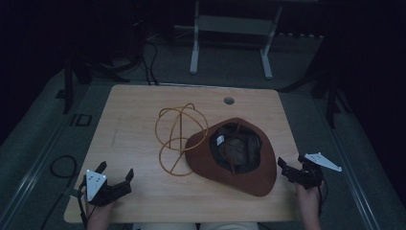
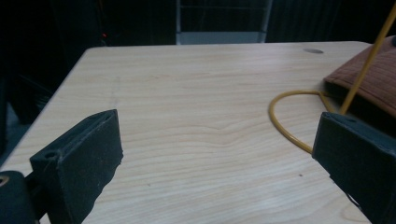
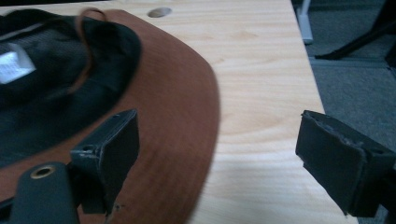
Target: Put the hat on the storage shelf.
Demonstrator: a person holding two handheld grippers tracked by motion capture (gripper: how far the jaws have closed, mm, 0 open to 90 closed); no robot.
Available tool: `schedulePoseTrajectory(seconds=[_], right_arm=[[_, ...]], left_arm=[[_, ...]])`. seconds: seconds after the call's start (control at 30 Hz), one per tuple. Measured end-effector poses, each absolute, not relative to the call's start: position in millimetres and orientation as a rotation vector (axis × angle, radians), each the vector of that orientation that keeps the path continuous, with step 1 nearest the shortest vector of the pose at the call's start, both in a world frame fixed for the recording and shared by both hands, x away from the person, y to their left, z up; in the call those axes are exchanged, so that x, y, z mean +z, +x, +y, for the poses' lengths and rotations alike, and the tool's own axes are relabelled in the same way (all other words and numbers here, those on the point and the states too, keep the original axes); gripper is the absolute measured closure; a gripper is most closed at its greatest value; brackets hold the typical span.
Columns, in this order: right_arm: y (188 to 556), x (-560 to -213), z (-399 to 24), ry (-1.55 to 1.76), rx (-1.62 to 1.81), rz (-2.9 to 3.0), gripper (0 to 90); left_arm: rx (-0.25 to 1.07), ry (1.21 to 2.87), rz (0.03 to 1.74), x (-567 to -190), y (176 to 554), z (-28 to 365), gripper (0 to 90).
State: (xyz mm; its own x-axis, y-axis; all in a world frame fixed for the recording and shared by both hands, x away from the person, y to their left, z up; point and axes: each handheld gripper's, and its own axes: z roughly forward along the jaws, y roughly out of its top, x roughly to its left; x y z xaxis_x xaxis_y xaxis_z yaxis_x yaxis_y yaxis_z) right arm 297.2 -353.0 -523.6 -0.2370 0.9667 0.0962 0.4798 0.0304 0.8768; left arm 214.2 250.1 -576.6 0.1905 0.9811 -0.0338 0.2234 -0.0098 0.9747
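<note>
Two tongs are hanging released at the bench's (image 1: 134,110) near edge: left tongs (image 1: 115,173) well apart from the hat (image 1: 239,179), right tongs (image 1: 289,167) just beside its right brim.

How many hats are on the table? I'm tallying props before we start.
1. A brown brimmed hat lies upside down right of the table's middle, its brim against a yellow wire stand.

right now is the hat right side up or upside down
Upside down: the hat rests crown-down on the table, dark lining and label facing up.
</note>
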Motion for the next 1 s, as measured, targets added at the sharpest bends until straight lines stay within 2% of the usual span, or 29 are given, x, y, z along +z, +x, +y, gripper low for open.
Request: schedulePoseTrajectory(seconds=[0.23,0.5,0.77,0.87,1.0], right_arm=[[298.2,-492.8,-340.3,1.367,1.22,1.787,12.9],[311.0,-464.7,-322.2,1.288,1.216,1.823,12.9],[332.9,-457.7,-307.7,1.287,1.181,1.858,12.7],[349.5,-458.1,-301.3,1.316,1.187,1.904,12.5],[362.0,-459.0,-290.3,1.301,1.123,1.918,12.4]], left_arm=[[0.859,1.497,1.192,-573.4,212.6,242.9,2.3],[0.871,1.509,1.196,-573.7,212.9,241.4,2.3],[0.874,1.562,1.198,-570.7,211.2,239.8,2.3],[0.784,1.612,1.147,-571.1,211.0,237.9,2.3],[0.804,1.648,1.147,-573.5,213.5,235.9,2.3]])
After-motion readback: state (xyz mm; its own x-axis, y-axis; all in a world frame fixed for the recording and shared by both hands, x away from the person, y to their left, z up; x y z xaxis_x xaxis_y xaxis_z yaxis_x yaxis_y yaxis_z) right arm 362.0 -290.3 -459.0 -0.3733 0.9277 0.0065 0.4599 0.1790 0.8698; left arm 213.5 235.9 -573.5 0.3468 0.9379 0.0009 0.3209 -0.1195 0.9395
